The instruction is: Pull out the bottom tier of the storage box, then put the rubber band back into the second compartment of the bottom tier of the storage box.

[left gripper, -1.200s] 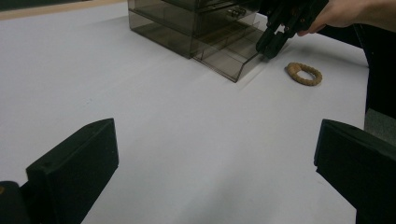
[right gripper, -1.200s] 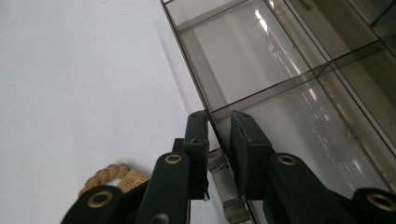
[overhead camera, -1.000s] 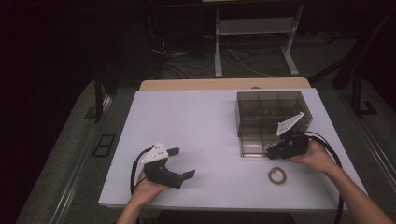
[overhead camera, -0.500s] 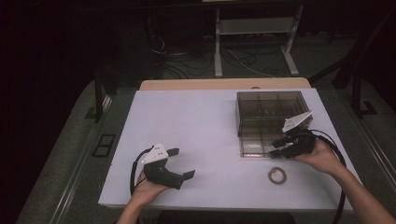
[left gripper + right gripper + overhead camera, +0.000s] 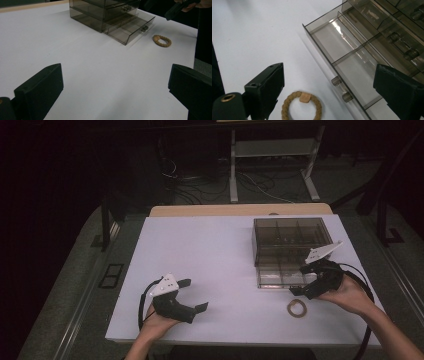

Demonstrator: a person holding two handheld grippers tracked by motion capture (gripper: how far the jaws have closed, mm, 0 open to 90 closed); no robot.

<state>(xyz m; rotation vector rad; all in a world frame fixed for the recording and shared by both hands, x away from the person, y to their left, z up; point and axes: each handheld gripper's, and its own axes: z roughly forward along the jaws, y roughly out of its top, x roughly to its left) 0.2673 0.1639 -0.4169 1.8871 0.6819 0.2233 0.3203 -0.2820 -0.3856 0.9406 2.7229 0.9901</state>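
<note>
We see the braided tan rope ring (image 5: 297, 307) lying flat on the white tabletop (image 5: 220, 250) nr its front-right corner, just in front of the smoky clear plastic drawer box (image 5: 290, 245), whose bottom drawer (image 5: 352, 62) is pulled out. The right gripper (image 5: 306, 281) hovers above ring & drawer front, jaws spread wide, holding nothing. The left gripper (image 5: 192, 295) sits nr the front edge, left of centre, its 2 jaws also spread, empty.

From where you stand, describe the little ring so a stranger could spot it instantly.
Find the smoky clear drawer box on the white table. Before its pulled-out bottom drawer lies a tan braided ring, beneath the right gripper: the only loose, rope-like thing there.
</note>
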